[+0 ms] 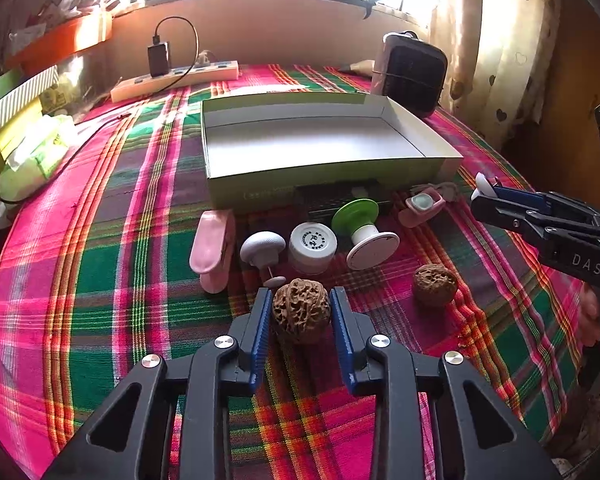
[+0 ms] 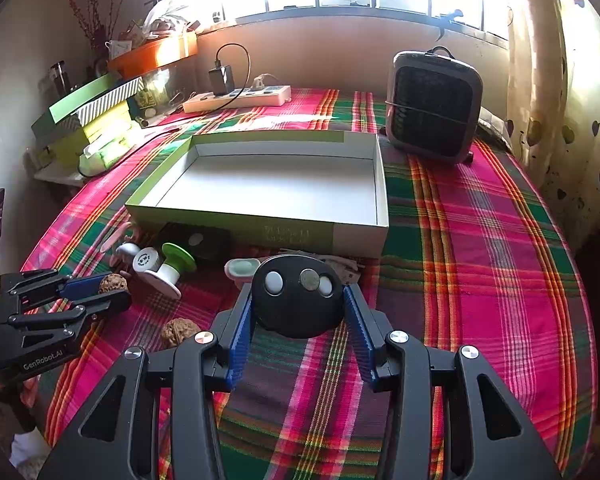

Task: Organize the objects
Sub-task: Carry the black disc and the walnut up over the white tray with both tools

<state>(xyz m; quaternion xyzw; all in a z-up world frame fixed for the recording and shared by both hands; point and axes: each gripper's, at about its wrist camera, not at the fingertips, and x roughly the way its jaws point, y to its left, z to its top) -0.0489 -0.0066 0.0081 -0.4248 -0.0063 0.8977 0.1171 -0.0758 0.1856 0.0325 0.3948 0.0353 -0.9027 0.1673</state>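
My left gripper [image 1: 300, 308] is shut on a brown walnut [image 1: 300, 315], just above the plaid cloth. A second walnut [image 1: 435, 284] lies to its right. My right gripper [image 2: 298, 302] is shut on a black oval remote [image 2: 298, 296] with pale buttons, in front of the open white-lined box [image 2: 268, 184]. The box [image 1: 312, 140] is empty. Ahead of the left gripper lie a pink holder [image 1: 212, 250], a grey knob [image 1: 262, 246], a white jar [image 1: 313, 246], a green-and-white spool [image 1: 364, 228] and a small pink case [image 1: 422, 206].
A grey heater [image 2: 434, 112] stands at the back right. A power strip [image 2: 240, 98] with a charger lies at the back. Stacked boxes [image 2: 96, 116] and a tissue pack [image 2: 104, 152] sit at the left. A dark flat item [image 2: 198, 240] leans against the box front.
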